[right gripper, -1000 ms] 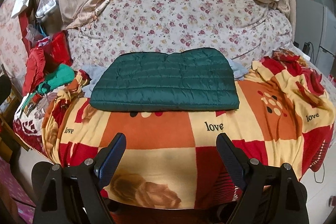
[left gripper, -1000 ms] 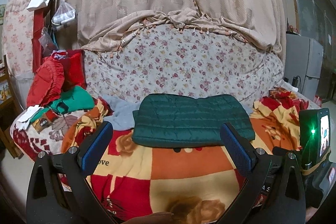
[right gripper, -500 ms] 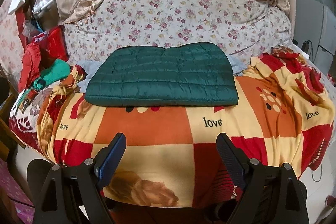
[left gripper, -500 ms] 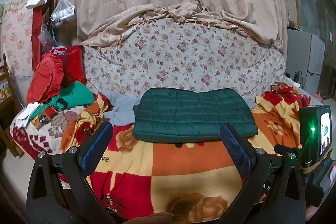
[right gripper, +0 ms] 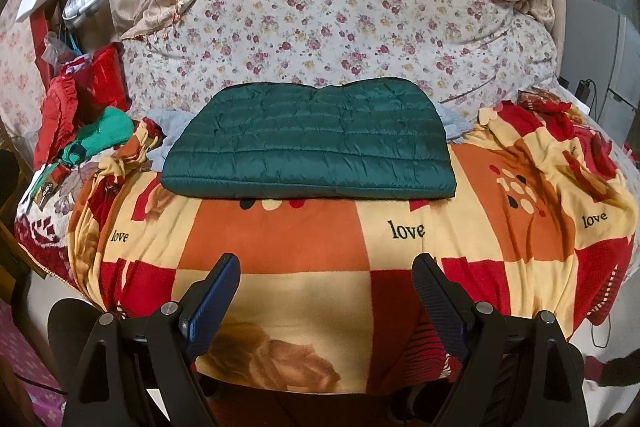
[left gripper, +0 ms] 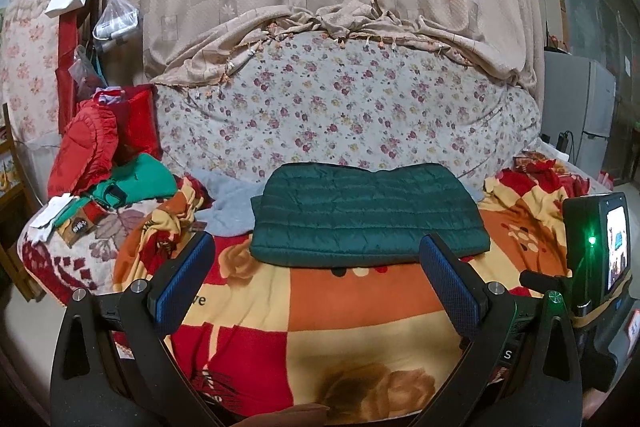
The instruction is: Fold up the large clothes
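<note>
Well ahead of the left gripper (left gripper: 316, 267) and the right gripper (right gripper: 326, 287), both spread wide and empty, the green quilted jacket (right gripper: 312, 143) lies folded into a flat, puffy rectangle on the patterned blanket (right gripper: 280, 247), its long axis running left to right.

Glossy quilted jacket (right gripper: 308, 141) (green) on fleecy blanket (right gripper: 304, 251)
</note>
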Action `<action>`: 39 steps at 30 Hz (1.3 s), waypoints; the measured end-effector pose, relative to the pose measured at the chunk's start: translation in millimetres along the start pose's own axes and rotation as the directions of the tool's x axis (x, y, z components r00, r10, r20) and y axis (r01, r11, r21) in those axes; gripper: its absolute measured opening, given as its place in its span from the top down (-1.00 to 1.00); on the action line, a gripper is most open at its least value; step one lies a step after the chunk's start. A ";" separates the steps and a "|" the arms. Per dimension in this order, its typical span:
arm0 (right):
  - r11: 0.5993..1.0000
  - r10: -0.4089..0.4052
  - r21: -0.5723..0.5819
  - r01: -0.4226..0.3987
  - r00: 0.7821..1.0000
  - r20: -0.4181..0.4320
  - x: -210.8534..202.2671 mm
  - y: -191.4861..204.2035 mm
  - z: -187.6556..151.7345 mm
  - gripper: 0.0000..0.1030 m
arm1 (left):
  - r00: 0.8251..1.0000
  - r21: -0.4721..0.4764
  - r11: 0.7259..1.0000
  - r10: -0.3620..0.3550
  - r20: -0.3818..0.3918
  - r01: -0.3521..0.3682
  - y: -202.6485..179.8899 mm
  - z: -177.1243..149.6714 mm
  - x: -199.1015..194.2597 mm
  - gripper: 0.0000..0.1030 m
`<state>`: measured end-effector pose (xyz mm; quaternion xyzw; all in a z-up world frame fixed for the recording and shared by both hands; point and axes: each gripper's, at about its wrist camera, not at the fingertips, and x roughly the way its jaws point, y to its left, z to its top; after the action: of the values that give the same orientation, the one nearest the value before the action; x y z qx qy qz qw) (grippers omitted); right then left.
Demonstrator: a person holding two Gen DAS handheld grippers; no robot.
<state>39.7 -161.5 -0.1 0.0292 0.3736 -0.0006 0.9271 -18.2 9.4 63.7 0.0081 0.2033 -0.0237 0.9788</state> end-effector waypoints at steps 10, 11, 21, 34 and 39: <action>1.000 -0.020 -0.014 0.020 1.000 -0.007 6.2 -1.2 -2.9 -0.67 | 1.000 0.003 1.000 -0.001 -0.030 0.001 -2.1 -4.6 6.8 -0.98; 1.000 -0.023 -0.016 0.023 1.000 -0.005 5.8 -1.1 -3.2 -0.67 | 1.000 0.006 1.000 0.001 -0.030 -0.001 -3.0 -5.1 6.2 -0.98; 0.998 -0.061 -0.011 0.061 0.998 0.024 -1.9 -1.4 -2.9 -0.67 | 0.999 0.041 0.999 0.029 -0.043 -0.028 -1.4 -14.1 6.5 -0.98; 0.993 -0.114 -0.010 0.116 0.987 0.110 -19.4 1.1 -1.0 -0.67 | 0.999 0.039 0.999 0.007 -0.053 -0.005 1.1 -18.7 -1.0 -0.98; 0.993 -0.117 -0.009 0.118 0.989 0.092 -13.6 0.0 -2.5 -0.67 | 0.996 0.031 0.999 -0.022 -0.091 0.025 -0.5 -20.4 6.8 -0.98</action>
<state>28.2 -161.7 7.5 0.0004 0.3320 -0.0539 0.9417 -20.1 9.2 42.2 0.0227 0.2471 -0.0379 0.9680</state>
